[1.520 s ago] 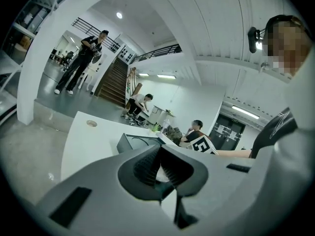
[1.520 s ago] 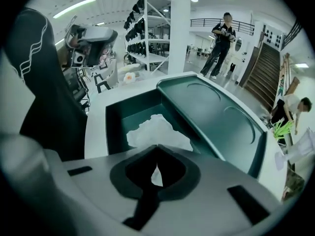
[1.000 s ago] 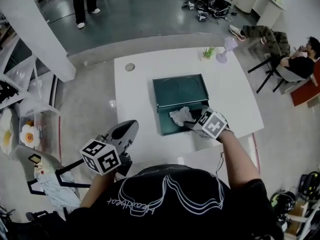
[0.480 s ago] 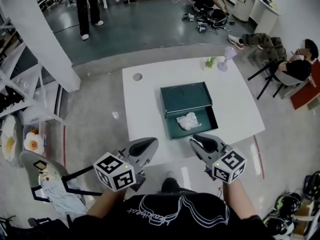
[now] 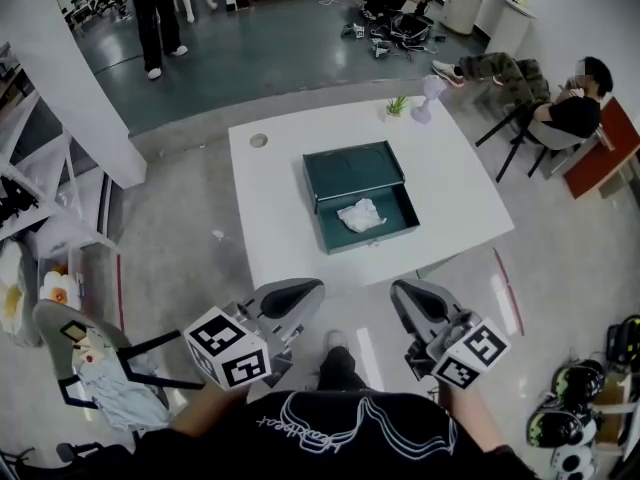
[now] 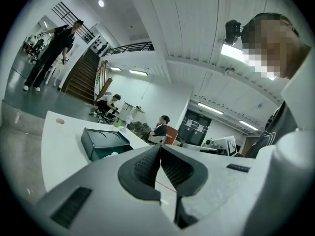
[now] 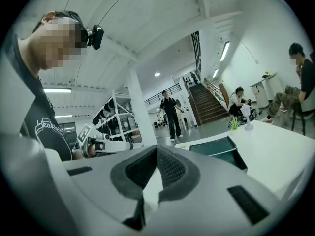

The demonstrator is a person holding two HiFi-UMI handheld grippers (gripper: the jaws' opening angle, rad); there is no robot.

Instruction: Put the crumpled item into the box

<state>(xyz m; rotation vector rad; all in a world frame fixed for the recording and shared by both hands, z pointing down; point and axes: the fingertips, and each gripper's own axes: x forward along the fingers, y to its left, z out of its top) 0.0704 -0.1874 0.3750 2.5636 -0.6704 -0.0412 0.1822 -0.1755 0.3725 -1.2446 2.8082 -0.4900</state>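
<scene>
A crumpled white item lies inside the open dark green box on the white table. The box's lid stands open at the far side. Both grippers are held low, in front of the person's body and short of the table's near edge. My left gripper is shut with nothing in it. My right gripper is shut and empty too. From the left gripper view the box shows on the table beyond the jaws; the right gripper view also shows the box.
A small green plant and a pale purple vase stand at the table's far edge, and a round hole is at its far left. A seated person is to the right. A chair stands at lower left.
My right gripper let go of the crumpled item in the box, drew back to the body and shut. The left gripper stayed low near the body.
</scene>
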